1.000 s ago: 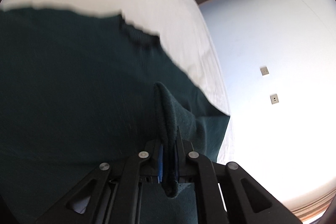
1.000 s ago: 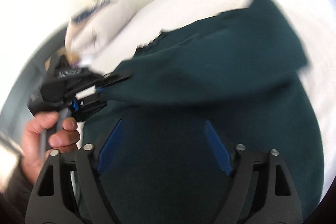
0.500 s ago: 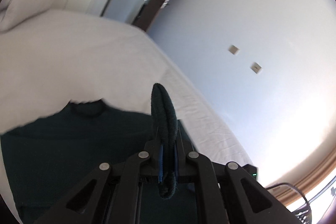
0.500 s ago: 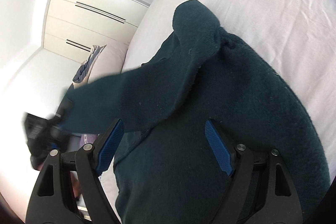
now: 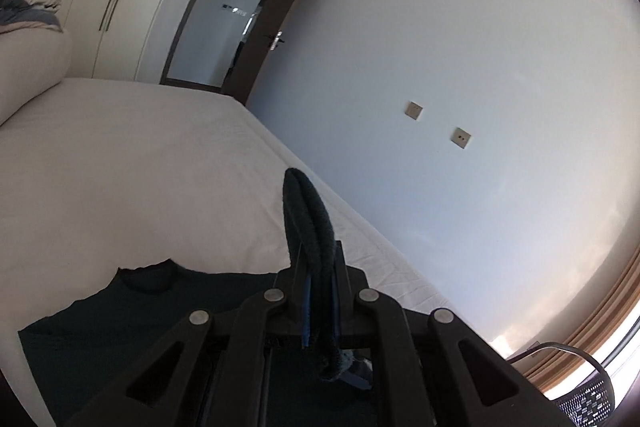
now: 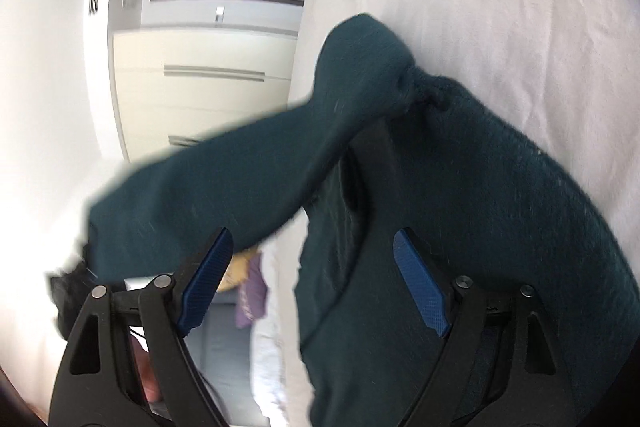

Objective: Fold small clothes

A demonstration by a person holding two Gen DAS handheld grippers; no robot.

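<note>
left gripper (image 5: 318, 281): matte black linkage arms with triangular cut-outs, four round silver pivot screws, thin blue pads
right gripper (image 6: 310, 281): same black frame and silver screws, long blue textured pads (image 6: 420, 287)
cable: thin black, beneath the right frame

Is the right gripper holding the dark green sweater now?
No, the right gripper stands open, its blue pads apart, with the dark green sweater lying beyond them unpinched.
</note>
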